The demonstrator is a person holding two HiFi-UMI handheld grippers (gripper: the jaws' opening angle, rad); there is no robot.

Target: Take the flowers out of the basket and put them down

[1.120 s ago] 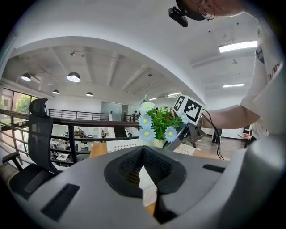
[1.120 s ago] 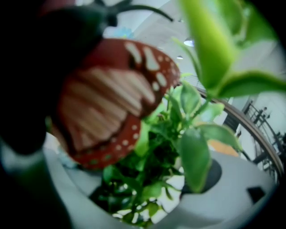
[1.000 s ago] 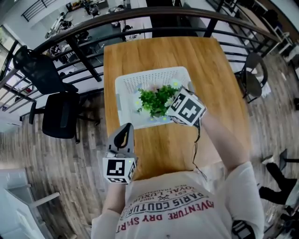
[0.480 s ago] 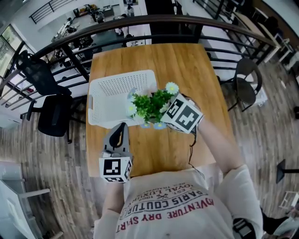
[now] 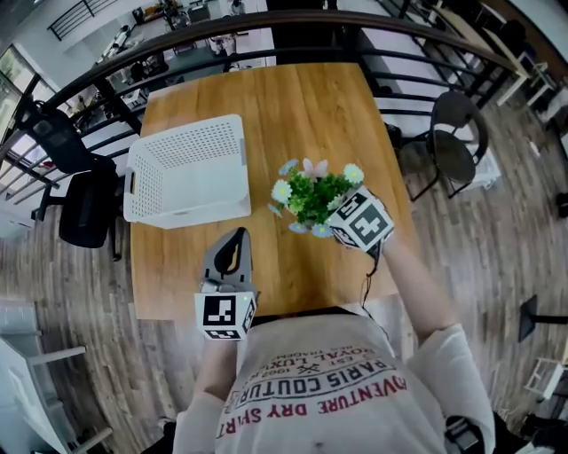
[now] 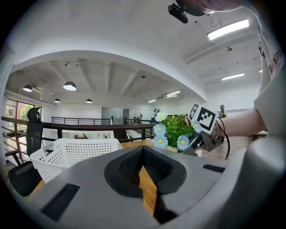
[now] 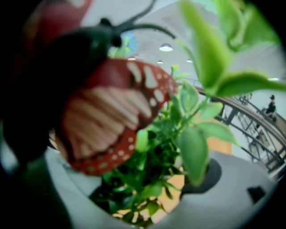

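Observation:
A bunch of green leaves with pale blue and white flowers is held over the right front part of the wooden table, outside the white perforated basket. My right gripper is shut on the bunch's base; whether the bunch touches the table cannot be told. In the right gripper view the stems and leaves fill the space between the jaws, and a blurred red spotted ornament hangs close to the lens. The left gripper rests near the front edge, shut on nothing. Its view shows the flowers and the basket.
The basket stands at the table's left and nothing shows inside it. A black railing runs behind the table. A black office chair stands to the left and a dark chair to the right. Bare wood lies between basket and flowers.
My right gripper has lifted the flowers out of the basket and carried them to the right, over bare table. The left gripper has stayed where it was.

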